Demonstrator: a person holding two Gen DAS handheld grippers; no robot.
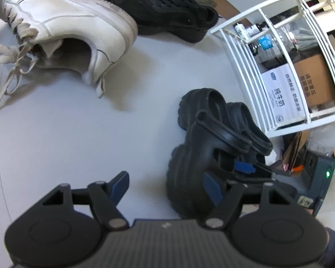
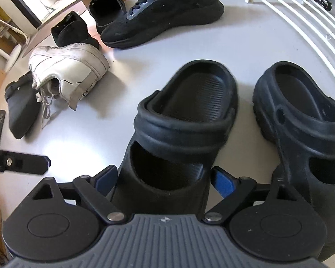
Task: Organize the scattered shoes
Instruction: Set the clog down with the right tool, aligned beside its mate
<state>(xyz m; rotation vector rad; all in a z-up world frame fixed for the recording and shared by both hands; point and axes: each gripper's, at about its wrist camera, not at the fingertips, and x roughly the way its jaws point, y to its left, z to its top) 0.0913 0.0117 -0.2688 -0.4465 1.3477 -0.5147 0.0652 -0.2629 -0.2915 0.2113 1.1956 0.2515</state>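
Two black clogs stand side by side on the grey table beside a white wire rack (image 2: 301,22). My right gripper (image 2: 165,178) is open and straddles the toe end of the left clog (image 2: 185,120). Its blue pads sit close against both sides, and a thin strip of table shows at the right pad. The other clog (image 2: 301,122) lies just to the right. In the left wrist view my left gripper (image 1: 166,185) hangs open over bare table, just left of the near clog (image 1: 189,163). One blue pad (image 1: 243,167) of the right gripper shows there.
A white sneaker (image 1: 67,22) lies on its side at the far left. A black sneaker (image 2: 167,15) and other dark shoes (image 2: 107,11) sit behind it, and a black slipper (image 2: 22,111) lies by the table's left edge. Boxes (image 1: 281,93) show through the white wire rack (image 1: 279,55).
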